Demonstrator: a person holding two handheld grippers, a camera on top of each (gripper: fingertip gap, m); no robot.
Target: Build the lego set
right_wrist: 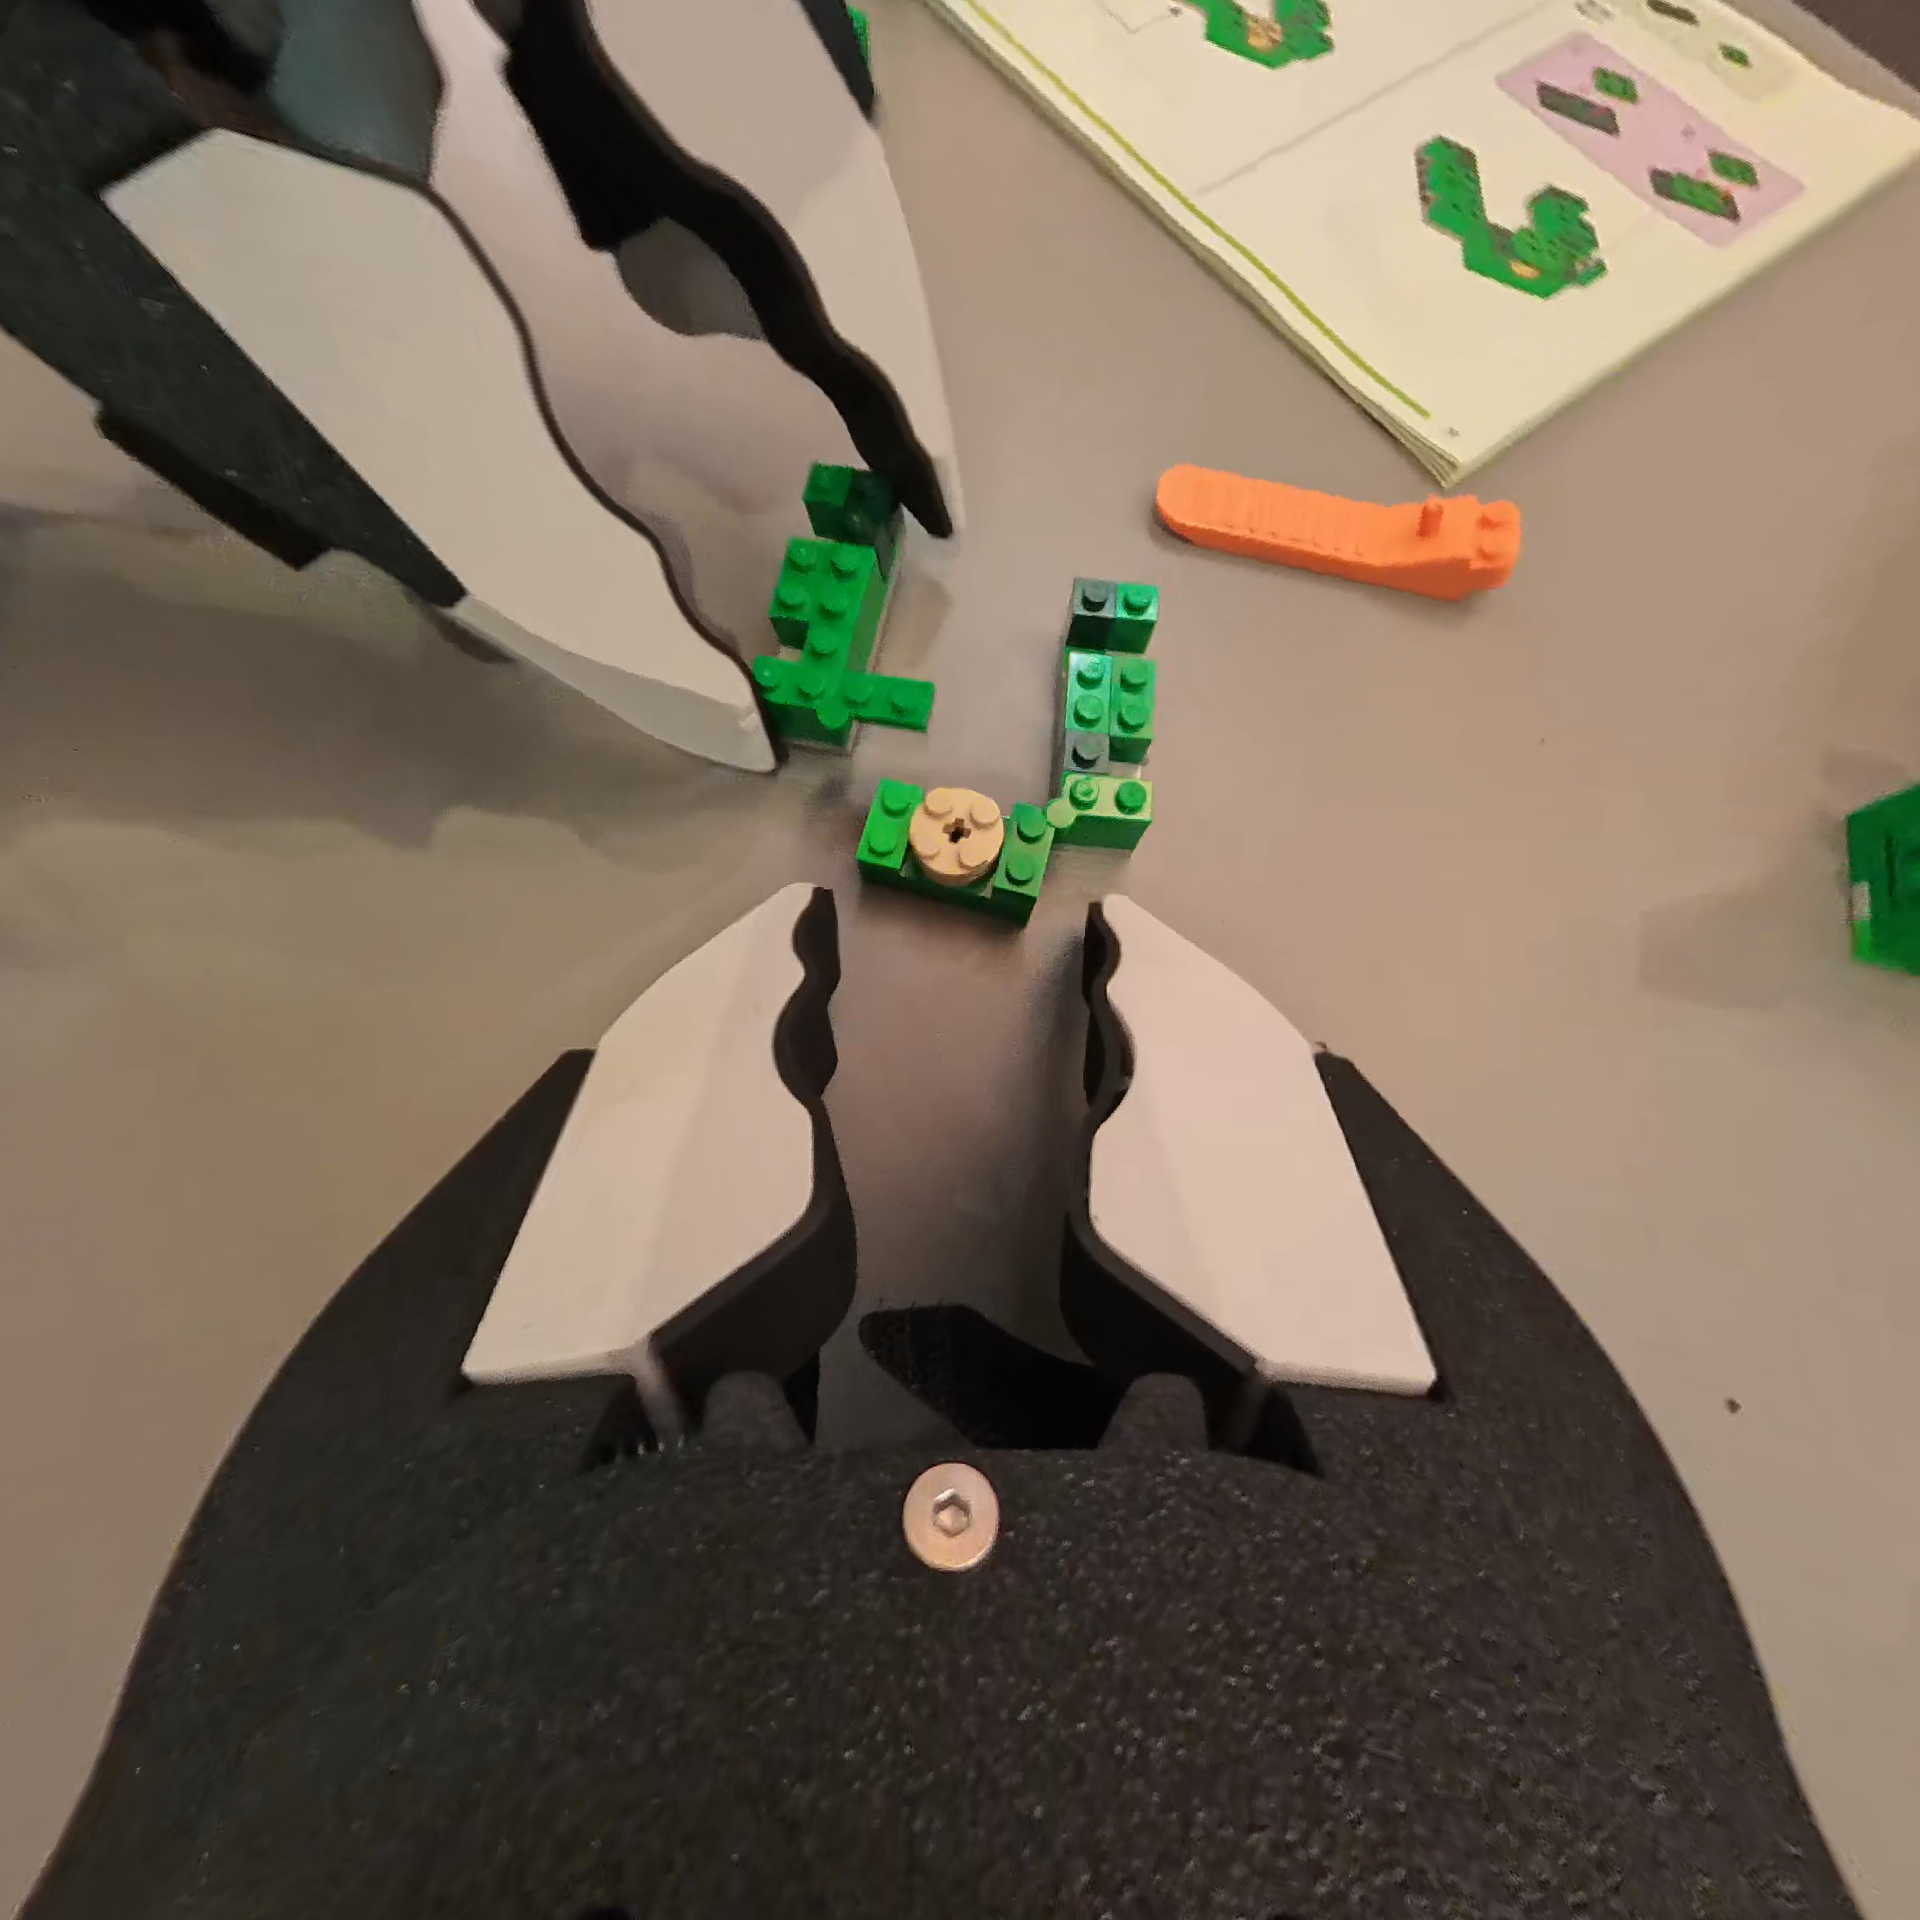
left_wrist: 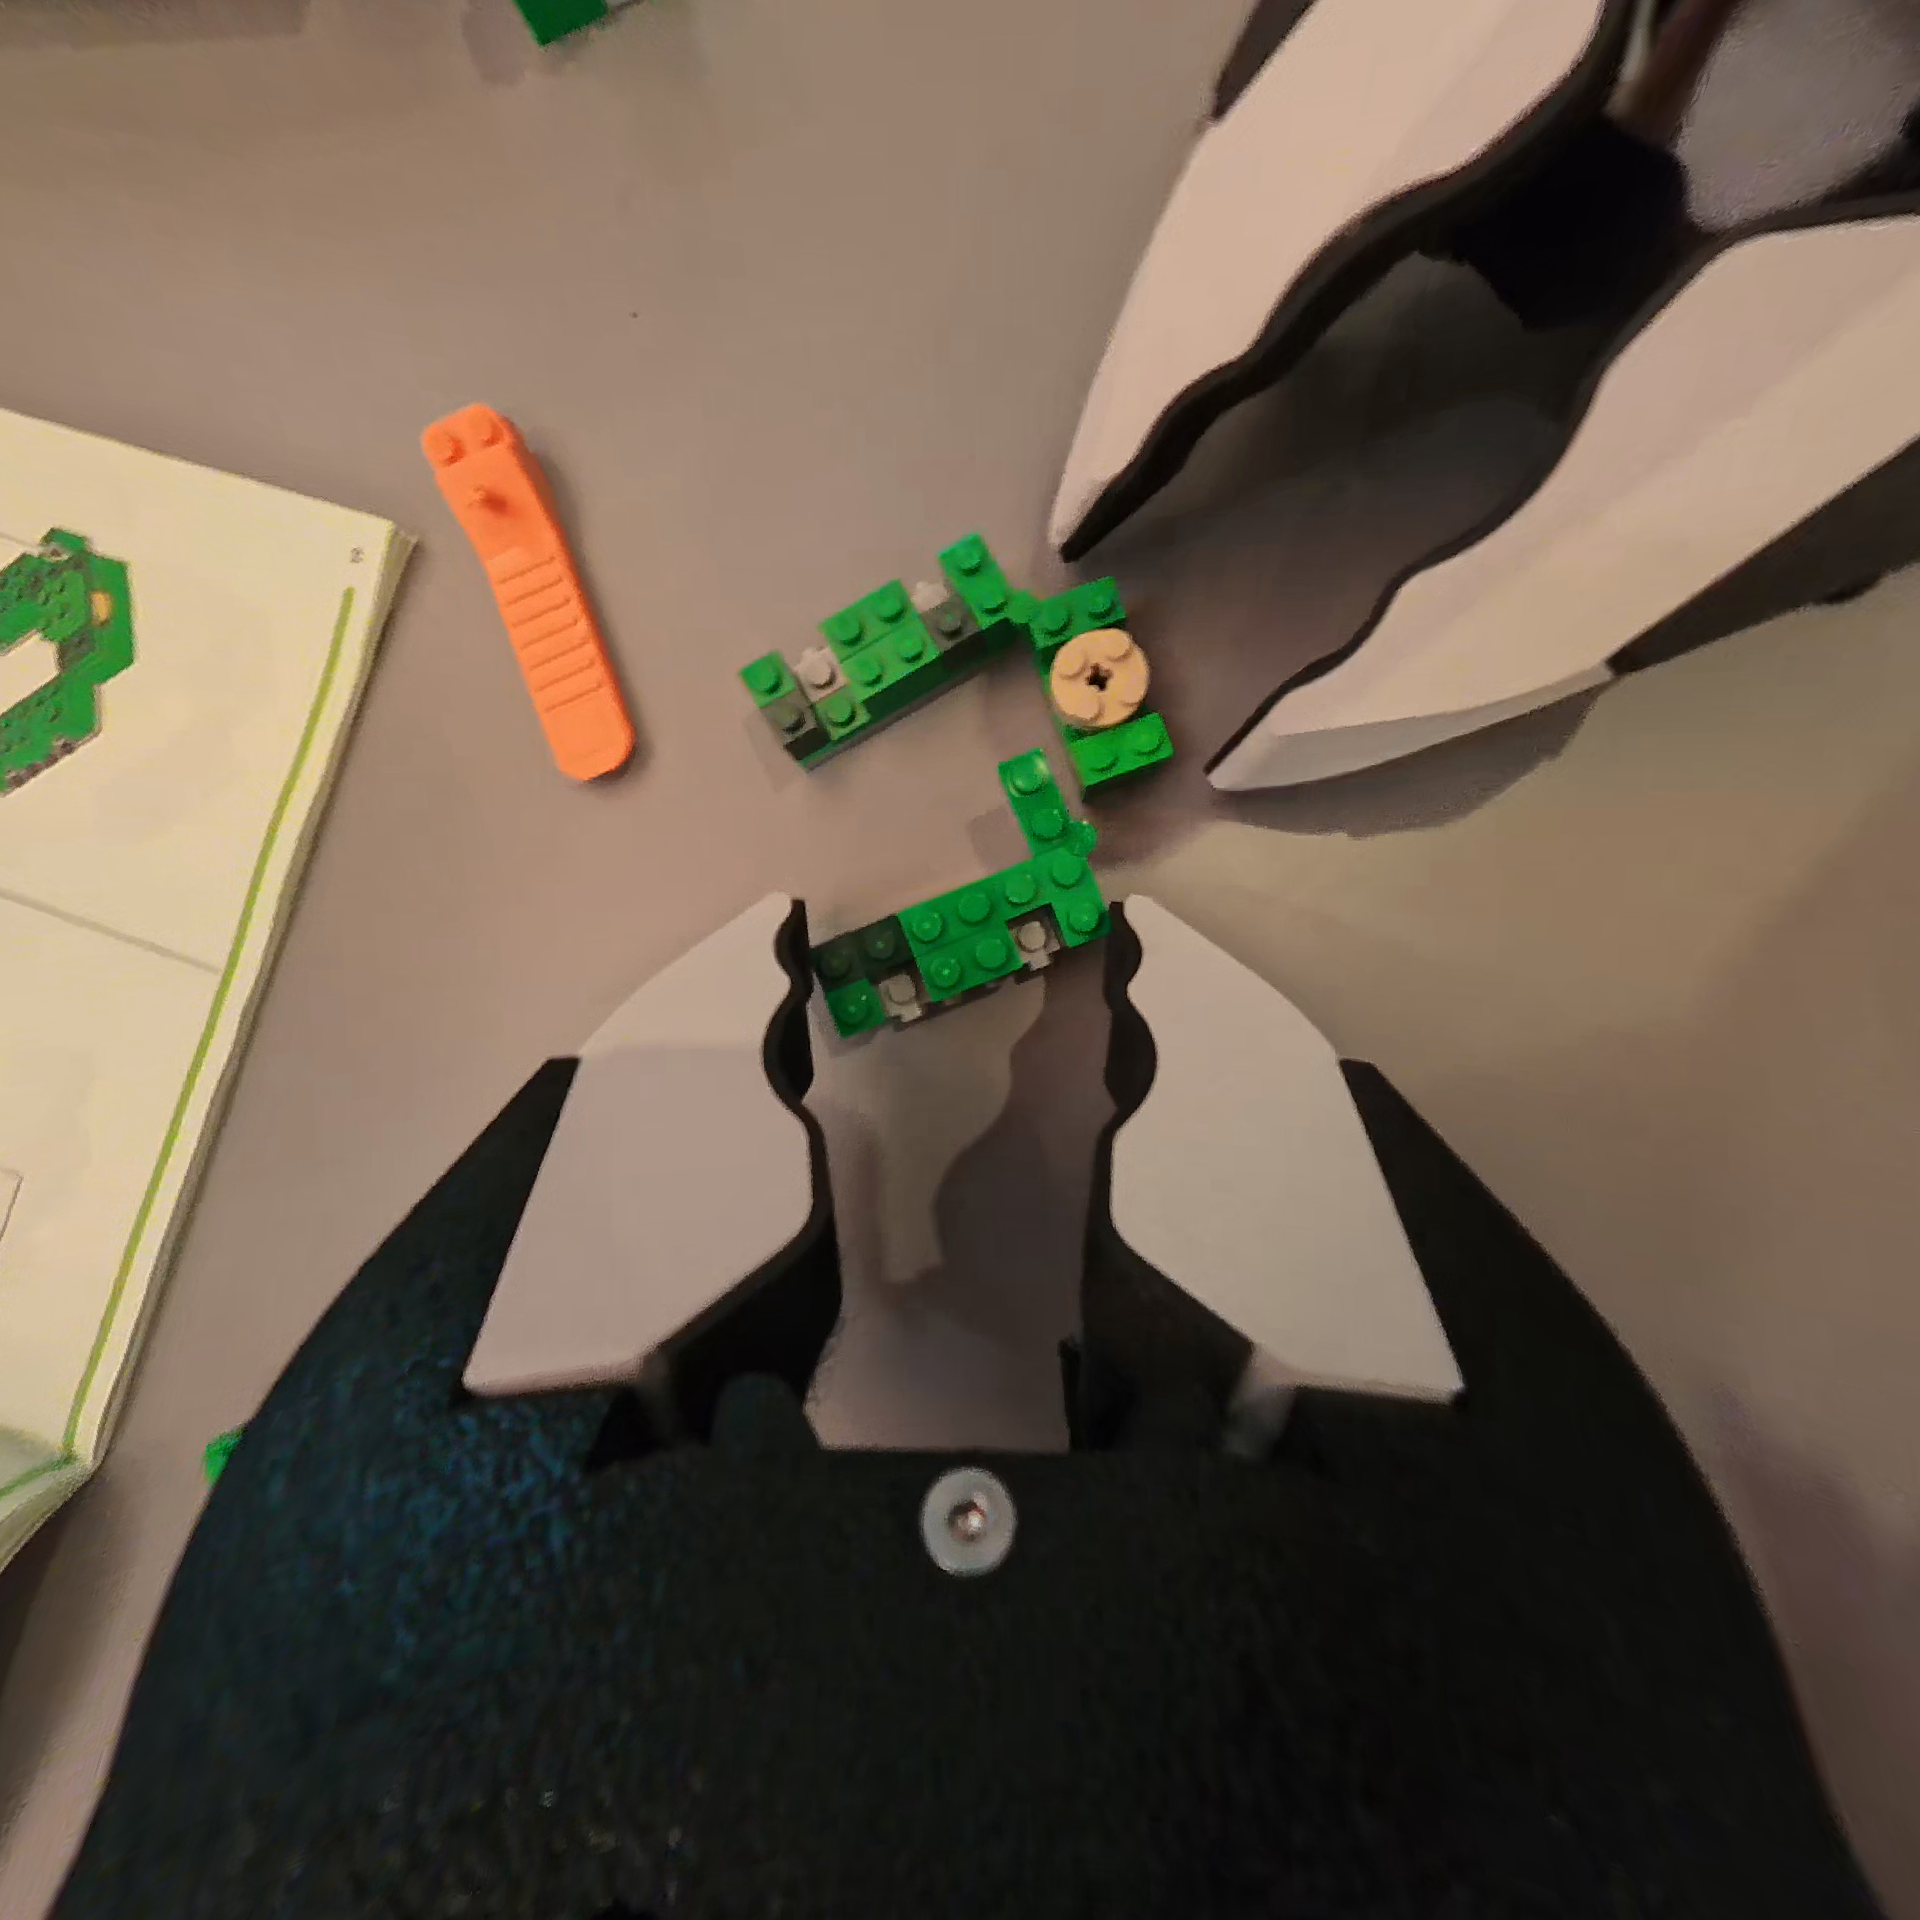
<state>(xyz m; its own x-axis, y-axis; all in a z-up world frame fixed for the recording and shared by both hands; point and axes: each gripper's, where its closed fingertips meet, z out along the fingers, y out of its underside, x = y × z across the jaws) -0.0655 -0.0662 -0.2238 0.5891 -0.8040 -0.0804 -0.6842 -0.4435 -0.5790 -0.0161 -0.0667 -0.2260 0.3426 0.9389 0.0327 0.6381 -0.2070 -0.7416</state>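
My left gripper has its fingertips against both ends of a small green brick assembly that rests on the grey table; it also shows in the right wrist view around the same assembly. A second, L-shaped green assembly with a tan round piece lies just beyond. My right gripper is open and empty, its tips just short of the tan round piece; in the left wrist view it comes in from the upper right.
An orange brick separator lies beside the assemblies. An open instruction booklet lies farther out. A loose green piece sits at the right edge, another at the top edge.
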